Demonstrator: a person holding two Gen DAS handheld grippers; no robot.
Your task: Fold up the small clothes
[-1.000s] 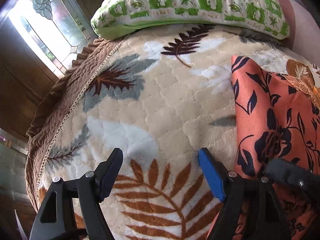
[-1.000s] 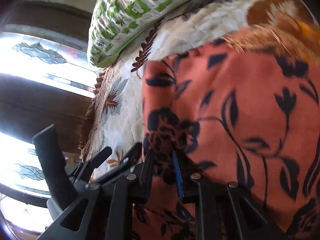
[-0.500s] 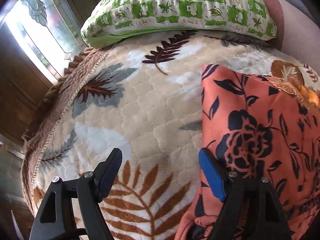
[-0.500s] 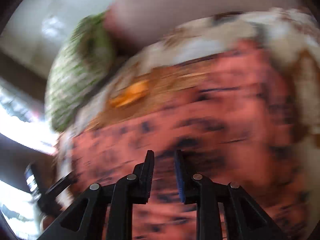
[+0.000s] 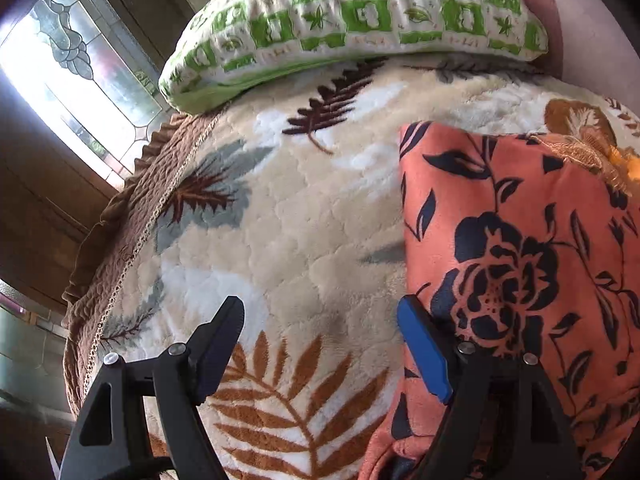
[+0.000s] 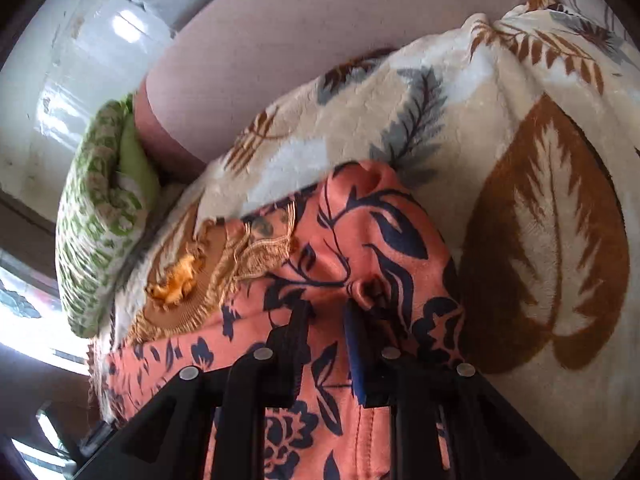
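Observation:
An orange garment with dark blue flowers [image 5: 520, 248] lies folded on a cream leaf-print blanket [image 5: 288, 216], with a gold embroidered trim [image 6: 256, 252] at its far end. My left gripper [image 5: 320, 320] is open and empty over the blanket, its right finger by the garment's left edge. My right gripper [image 6: 326, 316] is shut on a pinched fold of the garment [image 6: 368, 240], which bunches up just beyond the fingertips.
A green and white checked pillow [image 5: 360, 20] lies at the head of the bed and also shows in the right wrist view [image 6: 100, 216]. A pink headboard [image 6: 320, 40] stands behind. The blanket's brown ruffled edge [image 5: 132, 216] runs on the left, below a stained-glass window [image 5: 80, 72].
My right gripper has swung with the garment fold from the left side toward the right, laying cloth over. The left gripper stayed open and shifted slightly; more garment lies flat in its view.

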